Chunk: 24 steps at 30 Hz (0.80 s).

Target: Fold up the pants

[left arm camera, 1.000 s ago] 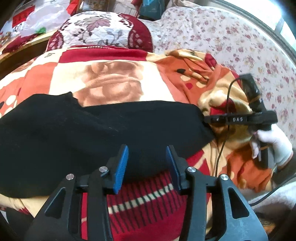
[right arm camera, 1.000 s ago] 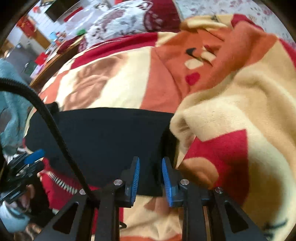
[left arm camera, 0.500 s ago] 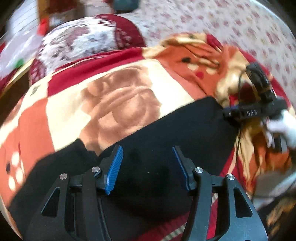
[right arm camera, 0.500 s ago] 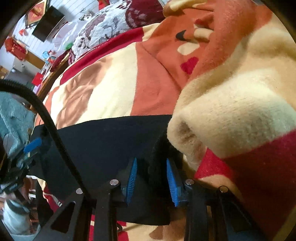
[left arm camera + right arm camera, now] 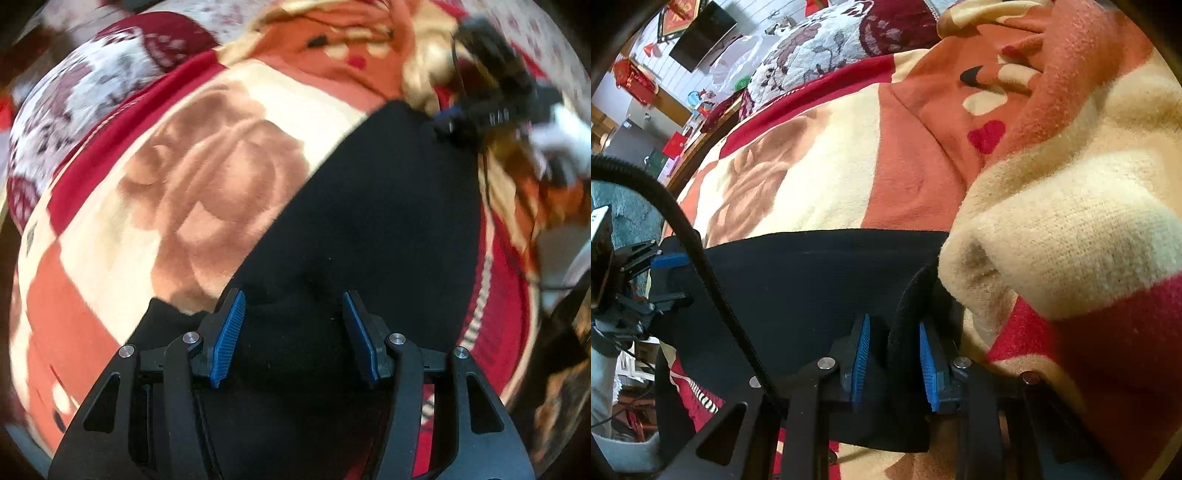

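Black pants (image 5: pixel 362 221) lie spread across a patterned orange, cream and red blanket (image 5: pixel 192 177) on a bed. My left gripper (image 5: pixel 291 332) is open, its blue pads straddling a bunched part of the pants close below. In the right wrist view the pants (image 5: pixel 798 280) run leftward. My right gripper (image 5: pixel 894 358) has its jaws partly closed around a raised fold at the pants' end; whether it pinches the cloth is unclear. The right gripper also shows in the left wrist view (image 5: pixel 480 114), at the pants' far end. The left gripper shows in the right wrist view (image 5: pixel 653 273).
A bunched ridge of blanket (image 5: pixel 1063 229) rises right beside my right gripper. A floral pillow (image 5: pixel 96 85) lies at the head of the bed. A black cable (image 5: pixel 701 273) crosses the right wrist view. Shelves and clutter stand beyond the bed's left edge (image 5: pixel 676 122).
My left gripper moved forward over the pants and opened wider. My right gripper pushed onto the pants' end, and a fold of cloth now stands between its pads.
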{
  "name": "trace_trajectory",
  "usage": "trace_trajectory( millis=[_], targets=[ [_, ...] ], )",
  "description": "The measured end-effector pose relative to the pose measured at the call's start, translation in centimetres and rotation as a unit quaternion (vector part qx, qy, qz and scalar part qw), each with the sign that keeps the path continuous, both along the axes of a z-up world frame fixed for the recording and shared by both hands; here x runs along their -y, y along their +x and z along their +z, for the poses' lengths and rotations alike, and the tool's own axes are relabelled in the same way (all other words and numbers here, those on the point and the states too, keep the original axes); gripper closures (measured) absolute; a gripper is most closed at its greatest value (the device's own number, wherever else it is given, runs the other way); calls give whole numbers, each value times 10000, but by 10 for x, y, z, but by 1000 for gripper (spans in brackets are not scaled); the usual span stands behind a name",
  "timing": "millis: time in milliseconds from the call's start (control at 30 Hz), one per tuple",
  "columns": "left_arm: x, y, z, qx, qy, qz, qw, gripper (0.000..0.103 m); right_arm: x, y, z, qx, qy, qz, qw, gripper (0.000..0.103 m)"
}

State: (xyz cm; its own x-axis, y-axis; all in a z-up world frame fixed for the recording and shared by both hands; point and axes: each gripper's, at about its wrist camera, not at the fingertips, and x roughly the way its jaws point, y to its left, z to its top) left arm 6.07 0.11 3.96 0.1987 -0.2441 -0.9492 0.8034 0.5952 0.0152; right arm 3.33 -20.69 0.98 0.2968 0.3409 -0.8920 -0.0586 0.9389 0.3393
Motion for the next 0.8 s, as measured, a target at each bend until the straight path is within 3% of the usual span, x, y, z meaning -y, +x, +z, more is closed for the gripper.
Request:
trace_trajectory(
  millis=[100, 133, 167, 200, 300, 600, 700, 800],
  targets=[
    [0, 7, -4, -134, -143, 72, 9998, 53, -1, 0, 1, 60, -27, 55, 10000, 80],
    [-2, 11, -4, -201, -263, 224, 9992, 67, -2, -1, 2, 118, -17, 87, 9999, 88],
    [-2, 13, -4, -222, -381, 354, 9984, 74, -4, -3, 4, 198, -60, 145, 9997, 93],
    [-2, 11, -2, -90, -432, 441, 9981, 85, -6, -3, 6, 248, -126, 196, 9994, 93],
    [5, 0, 0, 267, -320, 445, 9981, 93, -6, -5, 12, 361, -201, 182, 9990, 94],
    [6, 10, 22, 400, -654, 784, 9940, 95, 8, -4, 39, 758, -134, -91, 9970, 95],
    [9, 10, 7, 482, -464, 868, 9940, 95, 8, 0, 25, 507, -210, -137, 9984, 95],
    [8, 13, -1, 446, -561, 1112, 9912, 95, -6, 2, 10, 256, -687, 161, 9972, 95]
  ],
)
